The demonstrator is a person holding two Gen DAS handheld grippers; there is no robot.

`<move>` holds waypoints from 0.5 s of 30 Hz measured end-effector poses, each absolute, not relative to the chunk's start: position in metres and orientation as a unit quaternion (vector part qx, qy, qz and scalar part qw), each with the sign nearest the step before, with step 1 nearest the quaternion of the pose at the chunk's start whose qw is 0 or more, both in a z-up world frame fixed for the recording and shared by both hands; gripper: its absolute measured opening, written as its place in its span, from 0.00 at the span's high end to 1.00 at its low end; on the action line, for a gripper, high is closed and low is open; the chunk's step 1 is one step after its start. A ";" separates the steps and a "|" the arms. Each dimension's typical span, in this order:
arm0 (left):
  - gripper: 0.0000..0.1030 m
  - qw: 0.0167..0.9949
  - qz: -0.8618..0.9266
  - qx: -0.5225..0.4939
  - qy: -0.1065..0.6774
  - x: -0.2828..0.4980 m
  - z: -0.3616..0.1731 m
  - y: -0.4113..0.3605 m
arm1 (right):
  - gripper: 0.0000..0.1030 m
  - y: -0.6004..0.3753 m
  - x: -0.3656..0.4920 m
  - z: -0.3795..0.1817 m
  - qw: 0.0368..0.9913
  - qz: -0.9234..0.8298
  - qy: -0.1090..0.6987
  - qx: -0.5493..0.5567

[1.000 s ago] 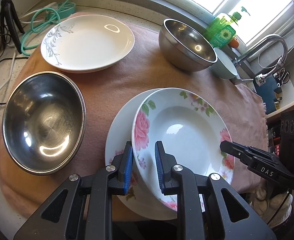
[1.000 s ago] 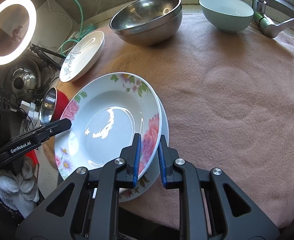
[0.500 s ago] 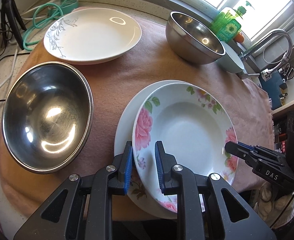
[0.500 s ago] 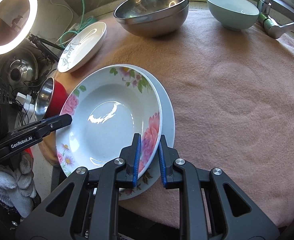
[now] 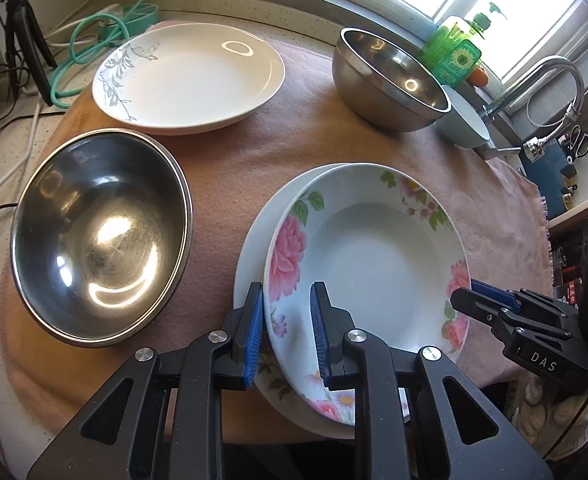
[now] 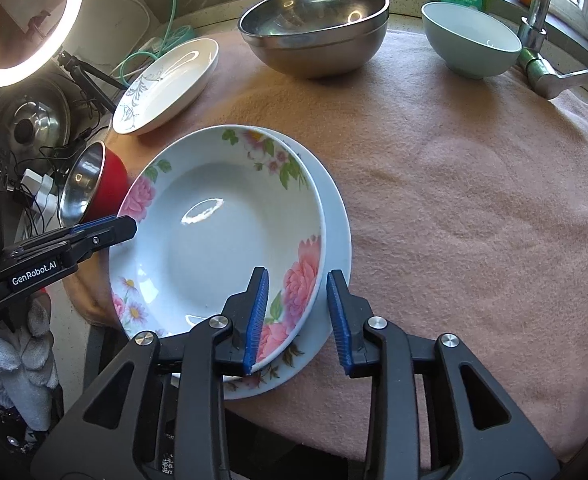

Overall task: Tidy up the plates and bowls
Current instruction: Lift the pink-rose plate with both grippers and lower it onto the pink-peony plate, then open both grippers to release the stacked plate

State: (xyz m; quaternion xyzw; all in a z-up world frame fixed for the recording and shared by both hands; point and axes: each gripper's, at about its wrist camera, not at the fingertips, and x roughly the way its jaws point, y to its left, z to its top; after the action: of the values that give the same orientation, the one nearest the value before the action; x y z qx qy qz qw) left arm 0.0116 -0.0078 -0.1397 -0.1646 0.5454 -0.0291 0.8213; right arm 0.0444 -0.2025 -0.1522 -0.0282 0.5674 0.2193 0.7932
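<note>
A rose-patterned plate [image 5: 374,256] sits on a second plate [image 5: 253,248]; a white plate [image 5: 189,76] and steel bowls [image 5: 97,236] lie apart.

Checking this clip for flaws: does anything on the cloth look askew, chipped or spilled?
Only the stack. The rose plate sits off-centre on the plate below, leaving a crescent of that plate's rim bare. The left claw grips its rim; the right claw has just been opening, its pads apart. No chips or spills show.

Flowered plate [image 5: 368,264] on another plate [image 5: 253,256]; steel bowl [image 5: 97,240] left, leaf-patterned plate [image 5: 189,76] behind
</note>
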 end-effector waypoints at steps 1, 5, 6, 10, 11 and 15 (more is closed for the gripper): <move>0.80 0.823 -0.031 -0.164 0.544 0.011 -0.139 -0.008 | 0.69 -0.202 0.045 -0.152 0.793 0.220 0.567 -0.029; 0.80 0.825 -0.031 -0.163 0.540 0.011 -0.135 -0.007 | 0.60 -0.204 0.044 -0.145 0.801 0.216 0.558 -0.029; 0.80 0.826 -0.031 -0.162 0.538 0.011 -0.134 -0.007 | 0.58 -0.205 0.043 -0.142 0.804 0.214 0.554 -0.028; 0.77 0.833 -0.032 -0.161 0.529 0.009 -0.127 -0.005 | 0.58 -0.213 0.044 -0.128 0.817 0.212 0.537 -0.015; 0.77 0.834 -0.033 -0.161 0.527 0.008 -0.125 -0.005 | 0.58 -0.214 0.044 -0.124 0.819 0.213 0.533 -0.010; 0.77 0.840 -0.039 -0.161 0.516 0.003 -0.116 -0.008 | 0.45 -0.217 0.041 -0.110 0.828 0.224 0.514 -0.004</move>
State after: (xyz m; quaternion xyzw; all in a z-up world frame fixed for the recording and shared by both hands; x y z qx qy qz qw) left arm 0.0034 -0.0081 -0.1163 -0.1608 0.5160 -0.0391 0.8405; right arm 0.0413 -0.2165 -0.1097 -0.0037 0.5136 0.2238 0.8284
